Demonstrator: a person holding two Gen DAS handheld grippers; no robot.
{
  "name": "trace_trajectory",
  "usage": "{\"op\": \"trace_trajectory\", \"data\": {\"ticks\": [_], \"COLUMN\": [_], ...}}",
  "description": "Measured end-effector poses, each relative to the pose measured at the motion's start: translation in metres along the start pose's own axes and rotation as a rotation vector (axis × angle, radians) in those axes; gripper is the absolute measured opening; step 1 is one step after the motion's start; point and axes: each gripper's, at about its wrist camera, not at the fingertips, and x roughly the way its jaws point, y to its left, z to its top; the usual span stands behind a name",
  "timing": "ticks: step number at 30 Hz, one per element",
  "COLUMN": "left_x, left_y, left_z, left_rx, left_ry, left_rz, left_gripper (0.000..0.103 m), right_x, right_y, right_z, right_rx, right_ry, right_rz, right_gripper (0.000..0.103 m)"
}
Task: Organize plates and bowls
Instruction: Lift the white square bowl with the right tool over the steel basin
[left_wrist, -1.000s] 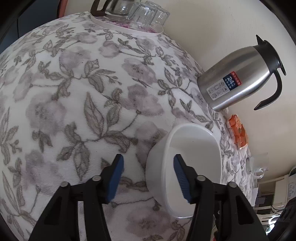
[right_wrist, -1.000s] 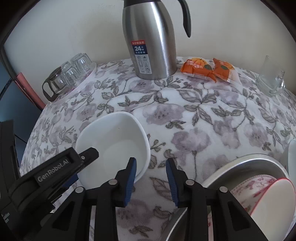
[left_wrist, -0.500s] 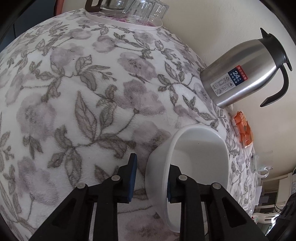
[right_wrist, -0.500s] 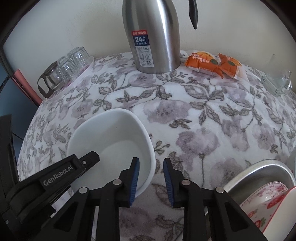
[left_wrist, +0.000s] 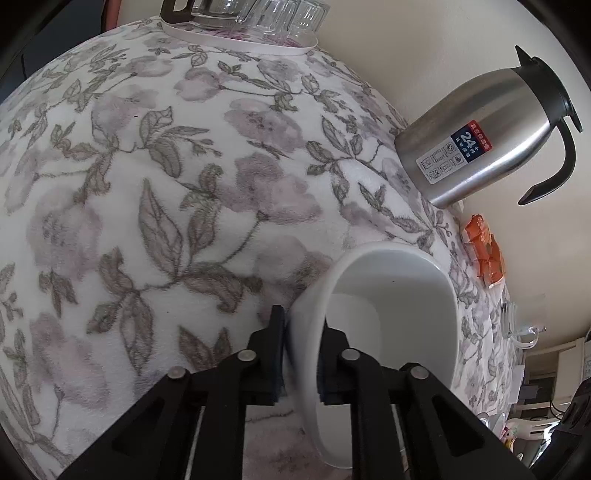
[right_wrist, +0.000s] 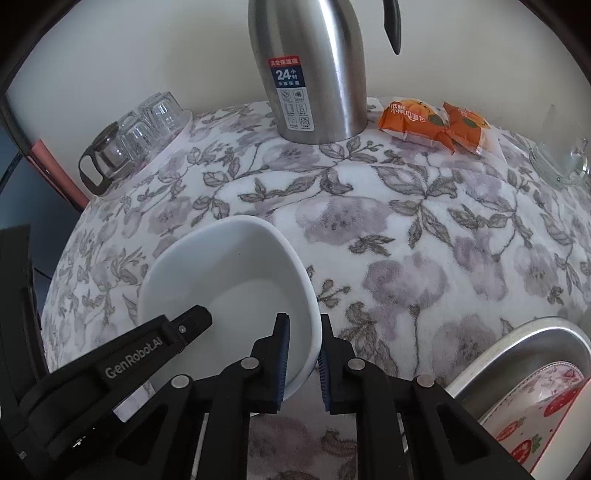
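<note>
Floral-clothed table (right_wrist: 424, 236) bears white bowl (right_wrist: 229, 273), steel flask (right_wrist: 314, 74), orange packets (right_wrist: 436, 123).

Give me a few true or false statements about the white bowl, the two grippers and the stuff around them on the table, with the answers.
1. The left gripper is clamped on the white bowl's rim. True.
2. The right gripper is far from the bowl. False: its fingers straddle the bowl's near rim.
3. The steel thermos lies on its side. False: it stands upright at the back of the table.
4. Orange snack packets lie right of the thermos. True.
5. The metal basin is empty. False: patterned dishes sit inside.
</note>
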Motion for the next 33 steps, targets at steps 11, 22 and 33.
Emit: {"op": "trace_trajectory", "data": {"ticks": [11, 22, 33], "left_x": [-0.033, -0.085, -0.120], "left_y": [-0.011, -0.040, -0.068], "left_z": [0.002, -0.021, -0.052], "left_rx": [0.051, 0.155, 0.241], "left_ry": [-0.045, -0.124, -0.152], "left_rz": [-0.031, -0.028, -0.082], "left_gripper": [0.012, 0.011, 0.012], "right_x": [-0.037, -0.093, -0.145], "right_y": [0.006, -0.004, -0.034], "right_z": [0.002, -0.008, -0.027], "right_rx": [-0.024, 0.006, 0.053], "right_ry": [-0.075, -0.163, -0.226], "right_rz": [0.008, 0.010, 0.034], "right_gripper": [0.016, 0.016, 0.016]}}
